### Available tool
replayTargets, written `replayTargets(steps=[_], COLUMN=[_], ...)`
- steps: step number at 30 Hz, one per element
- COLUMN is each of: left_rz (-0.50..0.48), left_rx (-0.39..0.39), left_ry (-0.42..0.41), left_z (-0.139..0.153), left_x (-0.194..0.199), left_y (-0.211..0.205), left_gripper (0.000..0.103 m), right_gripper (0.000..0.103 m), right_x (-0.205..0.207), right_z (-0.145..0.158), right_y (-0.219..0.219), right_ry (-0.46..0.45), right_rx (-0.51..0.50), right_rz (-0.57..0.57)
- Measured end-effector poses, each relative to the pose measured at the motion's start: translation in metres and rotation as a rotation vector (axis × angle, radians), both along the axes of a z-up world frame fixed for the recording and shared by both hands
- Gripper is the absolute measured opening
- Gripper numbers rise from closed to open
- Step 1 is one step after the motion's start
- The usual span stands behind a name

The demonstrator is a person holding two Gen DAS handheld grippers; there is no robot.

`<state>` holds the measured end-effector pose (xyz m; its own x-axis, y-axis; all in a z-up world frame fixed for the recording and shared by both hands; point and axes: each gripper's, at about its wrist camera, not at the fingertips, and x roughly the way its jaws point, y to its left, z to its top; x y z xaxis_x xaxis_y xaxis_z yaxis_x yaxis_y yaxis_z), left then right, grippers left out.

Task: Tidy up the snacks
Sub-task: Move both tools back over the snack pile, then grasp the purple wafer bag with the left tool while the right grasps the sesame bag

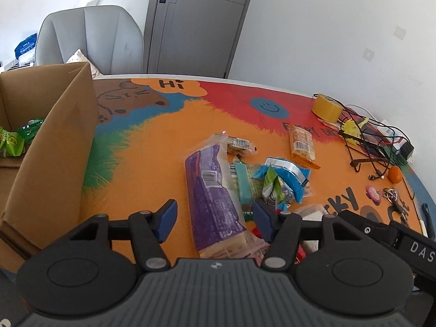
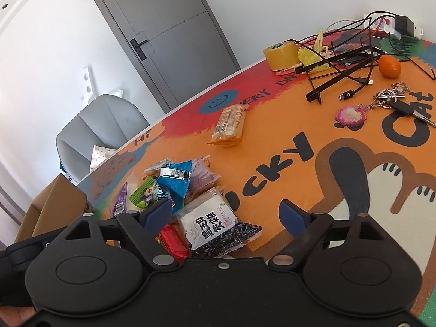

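Observation:
A long purple snack packet (image 1: 212,193) lies on the colourful table mat, its near end between the open jaws of my left gripper (image 1: 215,219). Beside it sit a teal bar (image 1: 242,182), a blue packet (image 1: 286,177) and a green packet (image 1: 272,190). An orange cracker pack (image 1: 301,144) lies farther back. A cardboard box (image 1: 54,136) at the left holds green snack packets (image 1: 11,141). My right gripper (image 2: 227,215) is open above a black-and-white seed packet (image 2: 215,223), with a red packet (image 2: 174,241), the blue packet (image 2: 177,179) and the cracker pack (image 2: 229,125) nearby.
A yellow tape roll (image 2: 282,54), tangled black cables (image 2: 343,62), an orange fruit (image 2: 389,65), keys with a pink charm (image 2: 381,106) and a power strip (image 2: 400,24) crowd the table's far right. A grey chair (image 1: 90,38) and a door (image 1: 196,21) stand behind.

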<state>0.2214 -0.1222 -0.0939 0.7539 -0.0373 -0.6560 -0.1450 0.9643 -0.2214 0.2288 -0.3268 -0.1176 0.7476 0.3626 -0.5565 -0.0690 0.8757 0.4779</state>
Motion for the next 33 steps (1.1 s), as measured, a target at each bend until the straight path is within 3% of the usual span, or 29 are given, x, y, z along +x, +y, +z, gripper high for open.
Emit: replayTargets(steps=[5, 12, 15, 18, 28, 33], left_rz=[0.015, 0.002, -0.014, -0.016, 0.029, 0.039], left_rx=[-0.041, -0.037, -0.034, -0.046, -0.053, -0.031], left_ry=[0.032, 0.038, 0.034, 0.032, 0.067, 0.073], left_z=[-0.012, -0.016, -0.015, -0.013, -0.008, -0.009], left_x=[0.007, -0.001, -0.009, -0.018, -0.033, -0.035], left_y=[0.005, 0.006, 0.004, 0.006, 0.025, 0.026], left_gripper=[0.058, 0.034, 0.032, 0.031, 0.032, 0.035], right_gripper=[0.086, 0.077, 0.064, 0.059, 0.06, 0.067], right_x=[0.006, -0.001, -0.005, -0.007, -0.02, -0.021], right_z=[-0.007, -0.012, -0.011, -0.01, -0.005, -0.003], right_y=[0.01, 0.02, 0.022, 0.024, 0.024, 0.025], right_ry=[0.0, 0.009, 0.006, 0.001, 0.058, 0.076], right_rx=[-0.034, -0.071, -0.109, -0.142, -0.142, -0.148], right_rz=[0.011, 0.045, 0.035, 0.04, 0.08, 0.098])
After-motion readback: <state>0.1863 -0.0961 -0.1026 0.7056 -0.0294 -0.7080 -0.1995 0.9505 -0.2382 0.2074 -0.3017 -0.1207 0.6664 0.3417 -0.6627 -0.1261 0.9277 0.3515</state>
